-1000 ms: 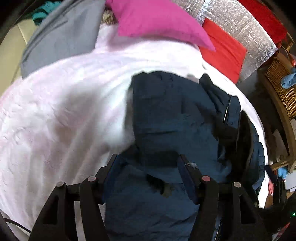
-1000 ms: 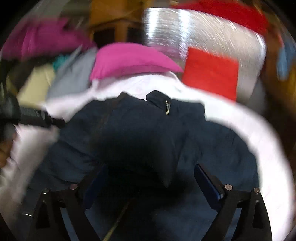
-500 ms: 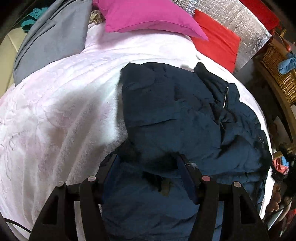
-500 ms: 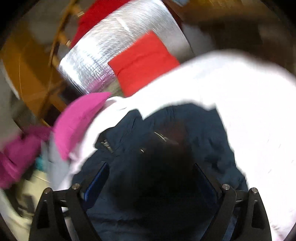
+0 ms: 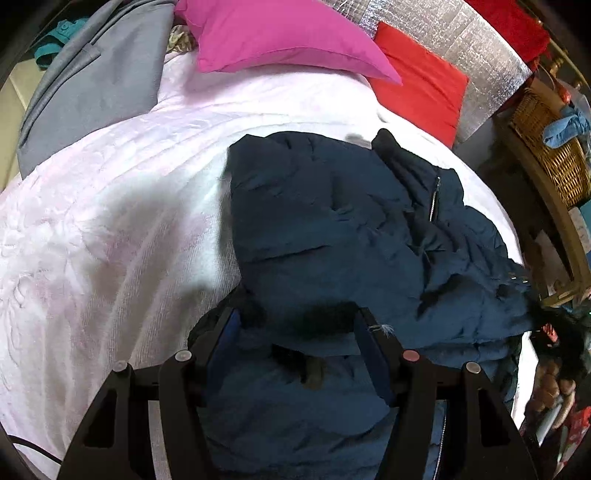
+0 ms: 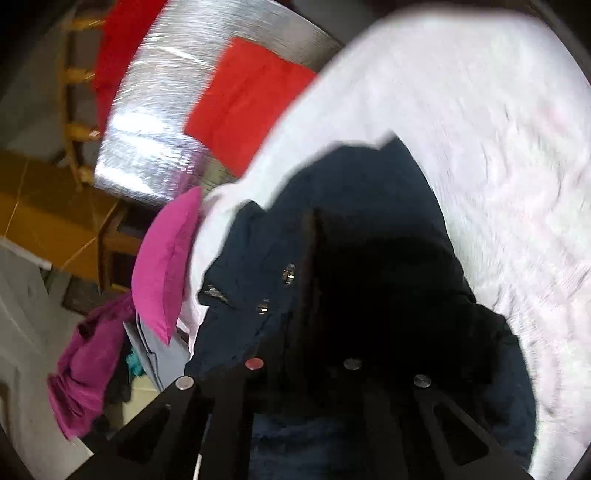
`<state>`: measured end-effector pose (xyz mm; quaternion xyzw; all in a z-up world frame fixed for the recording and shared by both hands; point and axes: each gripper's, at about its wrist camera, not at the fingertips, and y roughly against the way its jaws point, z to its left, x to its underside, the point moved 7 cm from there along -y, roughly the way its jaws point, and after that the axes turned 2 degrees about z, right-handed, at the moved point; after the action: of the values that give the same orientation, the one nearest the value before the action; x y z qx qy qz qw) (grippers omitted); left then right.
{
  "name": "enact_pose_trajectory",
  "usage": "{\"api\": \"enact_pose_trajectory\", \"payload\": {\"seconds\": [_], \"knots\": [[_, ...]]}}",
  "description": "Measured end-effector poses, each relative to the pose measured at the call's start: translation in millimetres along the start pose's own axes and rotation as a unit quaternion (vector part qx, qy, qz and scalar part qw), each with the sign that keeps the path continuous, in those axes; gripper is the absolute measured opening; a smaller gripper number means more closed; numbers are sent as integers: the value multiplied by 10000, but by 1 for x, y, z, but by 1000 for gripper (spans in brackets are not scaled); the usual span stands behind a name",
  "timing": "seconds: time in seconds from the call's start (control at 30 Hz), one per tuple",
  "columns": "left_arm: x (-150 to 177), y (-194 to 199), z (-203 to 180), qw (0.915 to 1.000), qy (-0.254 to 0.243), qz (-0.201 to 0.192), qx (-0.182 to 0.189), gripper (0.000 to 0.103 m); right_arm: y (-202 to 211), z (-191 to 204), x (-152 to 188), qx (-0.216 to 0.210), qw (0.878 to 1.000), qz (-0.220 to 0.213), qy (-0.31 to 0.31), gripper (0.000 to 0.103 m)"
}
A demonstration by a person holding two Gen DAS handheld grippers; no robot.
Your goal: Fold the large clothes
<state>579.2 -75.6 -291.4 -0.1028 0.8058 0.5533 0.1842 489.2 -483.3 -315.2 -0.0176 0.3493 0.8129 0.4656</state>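
A navy padded jacket (image 5: 332, 229) lies bunched on a bed with a pale pink cover (image 5: 110, 221), its zipper toward the right. My left gripper (image 5: 295, 325) is open, its fingers either side of a fold of the jacket with a dark fur trim. In the blurred right wrist view the jacket (image 6: 258, 295) fills the centre, with snap buttons showing. My right gripper (image 6: 306, 332) has its jaws close together around dark jacket cloth, mostly hidden by it.
A magenta pillow (image 5: 288, 37) and a red pillow (image 5: 421, 88) lean on a silver headboard (image 5: 443, 29). A grey garment (image 5: 92, 81) lies at the bed's far left. A wicker basket (image 5: 550, 136) stands to the right of the bed.
My right gripper swung and tilted to the right side of the jacket and its jaws closed on the cloth. The left gripper stayed in place, open; the jacket's right part spread flatter.
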Motion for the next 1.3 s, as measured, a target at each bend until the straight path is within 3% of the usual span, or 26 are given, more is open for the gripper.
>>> {"api": "enact_pose_trajectory", "payload": {"seconds": [0.07, 0.2, 0.33, 0.4, 0.43, 0.47, 0.57, 0.73, 0.87, 0.93, 1.0, 1.03, 1.13, 1.27, 1.3], "knots": [[4, -2, 1, 9999, -65, 47, -69, 65, 12, 9, 8, 40, 9994, -38, 337, 12], [12, -12, 8, 9995, 24, 276, -151, 65, 5, -12, 23, 739, 9953, 233, 580, 12], [11, -1, 7, 9997, -89, 196, -76, 65, 12, -12, 21, 690, 9947, 346, 672, 21], [5, 12, 7, 9998, -206, 4, 11, 65, 31, -9, 12, 571, 9949, 135, 825, 44], [2, 16, 7, 9998, -195, -55, 56, 65, 42, -10, 6, 584, 9944, -53, 875, 68], [-3, 21, 9, 9997, -136, -123, 135, 65, 57, -13, -4, 636, 9931, -374, 908, 82], [-14, 25, 13, 9994, 80, -201, 278, 67, 68, -23, -25, 769, 9918, -578, 845, 82], [-15, -8, 15, 9962, 500, 307, 649, 70, 27, -55, -33, 871, 9950, 133, 462, 82], [-20, -15, 14, 9956, 525, 187, 753, 70, -10, -54, -22, 660, 9944, 686, 461, 82], [-20, -17, 15, 9948, 569, 182, 823, 69, -14, -52, -18, 719, 9930, 660, 661, 82], [-20, -18, 13, 9958, 468, 139, 776, 61, -18, -46, -12, 736, 9906, 749, 882, 73], [-19, -19, 12, 9965, 386, 135, 729, 58, -18, -45, -9, 817, 9882, 808, 1009, 58], [-17, -22, 13, 9978, 279, 140, 587, 50, -19, -38, -2, 1081, 9803, 734, 1482, 45], [-17, -24, 14, 9976, 302, 264, 558, 53, -18, -40, 2, 1319, 9766, 633, 1576, 42], [-17, -25, 14, 9974, 310, 318, 563, 62, -17, -39, 2, 1328, 9765, 623, 1579, 41]]}}
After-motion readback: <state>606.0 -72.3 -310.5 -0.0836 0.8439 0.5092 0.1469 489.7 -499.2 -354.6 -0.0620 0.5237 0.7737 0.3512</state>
